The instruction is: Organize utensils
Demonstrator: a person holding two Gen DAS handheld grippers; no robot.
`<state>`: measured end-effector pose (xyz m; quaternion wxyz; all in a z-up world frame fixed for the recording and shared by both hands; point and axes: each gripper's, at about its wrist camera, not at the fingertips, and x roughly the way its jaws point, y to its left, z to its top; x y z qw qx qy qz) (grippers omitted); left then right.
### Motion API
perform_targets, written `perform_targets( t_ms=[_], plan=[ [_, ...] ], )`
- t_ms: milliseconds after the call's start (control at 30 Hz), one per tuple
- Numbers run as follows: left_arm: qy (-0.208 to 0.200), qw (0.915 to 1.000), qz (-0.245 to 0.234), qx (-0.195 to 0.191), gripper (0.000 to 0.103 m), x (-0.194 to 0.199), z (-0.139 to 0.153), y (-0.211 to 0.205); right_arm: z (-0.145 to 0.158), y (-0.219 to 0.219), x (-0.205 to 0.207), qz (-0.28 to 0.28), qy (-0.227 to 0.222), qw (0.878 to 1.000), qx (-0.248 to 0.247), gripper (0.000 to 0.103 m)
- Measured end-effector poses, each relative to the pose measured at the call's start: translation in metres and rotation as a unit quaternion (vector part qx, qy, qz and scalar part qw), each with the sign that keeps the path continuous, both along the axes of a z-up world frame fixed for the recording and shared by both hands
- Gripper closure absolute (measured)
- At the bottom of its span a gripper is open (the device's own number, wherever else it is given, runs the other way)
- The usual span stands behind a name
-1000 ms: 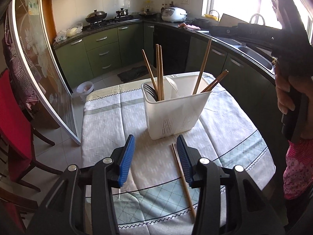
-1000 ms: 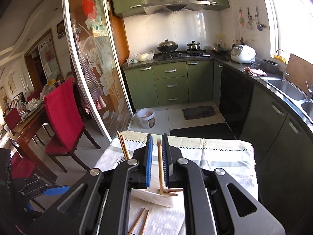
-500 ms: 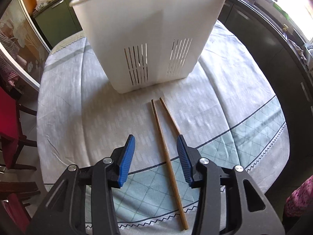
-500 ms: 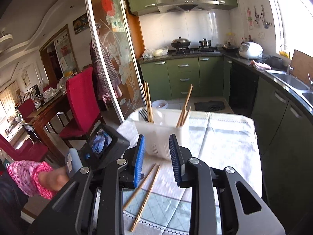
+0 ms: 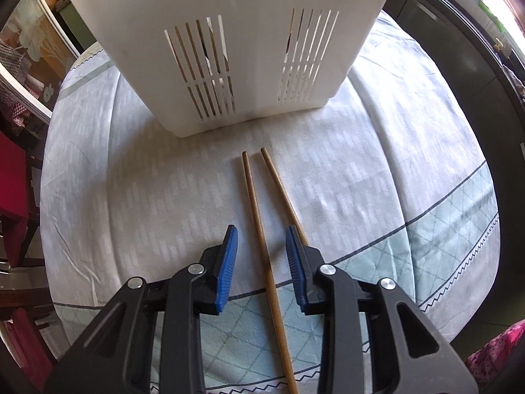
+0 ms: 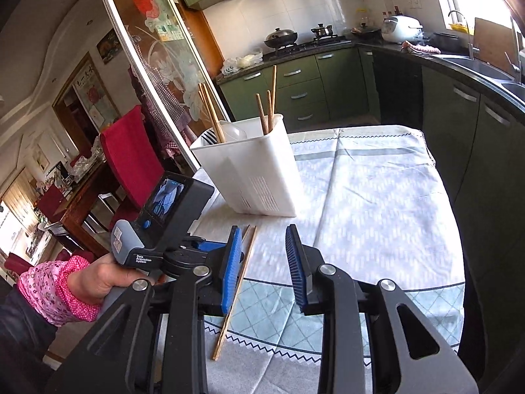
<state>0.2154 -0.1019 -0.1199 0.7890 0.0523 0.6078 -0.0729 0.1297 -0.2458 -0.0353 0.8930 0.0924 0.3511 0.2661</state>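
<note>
Wooden chopsticks (image 5: 259, 229): two on tablecloth (image 5: 393, 197).

Past my table's edge I see a red chair (image 6: 131, 151) standing by the glass sliding door (image 6: 157, 65) with its flower pattern. Along the far wall run green cabinets (image 6: 295, 88) under a dark counter (image 6: 426, 55). On the stove sit a black wok (image 6: 280, 37) and a small kettle (image 6: 321, 29); a white rice cooker (image 6: 400, 28) stands in the corner, a pink cloth (image 6: 421, 47) beside it. The checked tablecloth (image 5: 410, 197) covers the table in front of me, creased in places
</note>
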Motion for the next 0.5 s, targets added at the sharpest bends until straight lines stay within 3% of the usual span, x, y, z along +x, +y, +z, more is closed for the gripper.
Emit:
perform_targets(
  t_ms=[67, 200, 500],
  plan=[
    [0.001, 1.0, -0.001, 0.004, 0.076, 0.0, -0.003, -0.004, 0.0, -0.002, 0.0, 0.001, -0.001, 1.0, 0.002, 0.073],
    [0.002, 1.0, -0.001, 0.009, 0.089, 0.001, -0.007, -0.01, 0.001, -0.005, 0.0, 0.001, 0.0, 1.0, 0.005, 0.073],
    [-0.003, 1.0, -0.003, 0.002, 0.096, -0.008, -0.005, -0.01, -0.002, 0.0, 0.002, 0.004, 0.012, 1.0, 0.003, 0.073]
  ],
)
